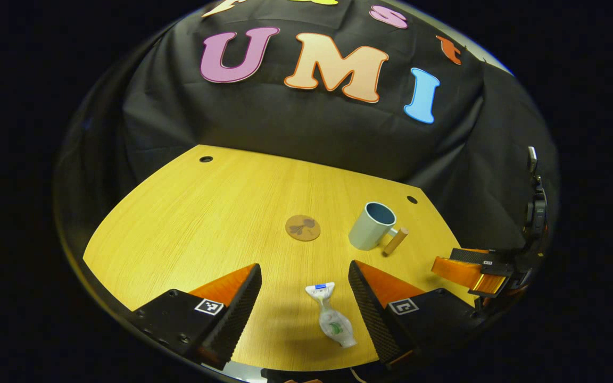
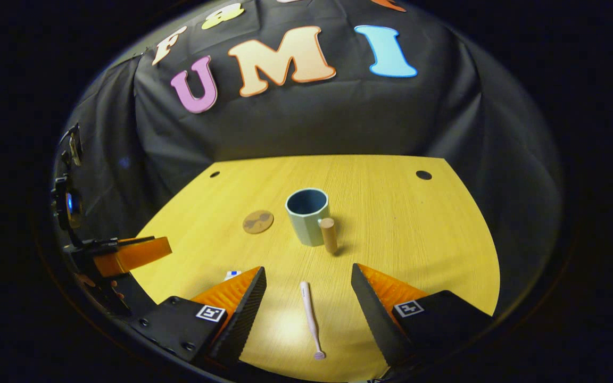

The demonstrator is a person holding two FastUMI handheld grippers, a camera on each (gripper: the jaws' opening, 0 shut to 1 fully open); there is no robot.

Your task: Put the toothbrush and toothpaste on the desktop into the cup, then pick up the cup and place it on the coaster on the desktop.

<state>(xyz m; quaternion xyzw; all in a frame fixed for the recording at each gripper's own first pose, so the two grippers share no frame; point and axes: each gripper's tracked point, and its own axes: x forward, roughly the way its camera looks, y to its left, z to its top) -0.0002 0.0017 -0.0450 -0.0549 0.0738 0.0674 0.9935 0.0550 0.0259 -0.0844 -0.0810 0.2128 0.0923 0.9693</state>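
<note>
Black cloth hangs behind a yellow wood-grain bench (image 1: 189,223) that carries every item of the task. Near the front edge of the bench, in the left gripper view, a small white toothpaste tube (image 1: 332,315) lies flat, its crimped end with a blue mark pointing away and its rounded cap end pointing toward the camera. It lies between the spread fingers of the left gripper (image 1: 305,291), which are wide apart and touch nothing. In the right gripper view, a slim pale pink toothbrush (image 2: 311,319) lies flat on the bench, its handle pointing away and its small head nearest the camera. It lies between the fingers of the right gripper (image 2: 308,294), which are also wide apart and hold nothing. Farther back on the bench stands a pale grey-green cup (image 2: 307,215), upright, with a dark blue inside and a light wooden peg-shaped handle on the side facing the right gripper. Just beside the cup, to its left in both views and not touching it, lies a round brown coaster (image 2: 258,221) with a dark pattern on top. At the far right edge of the left gripper view, the right gripper hovers over the bench edge; at the far left edge of the right gripper view, the left gripper appears likewise.
</note>
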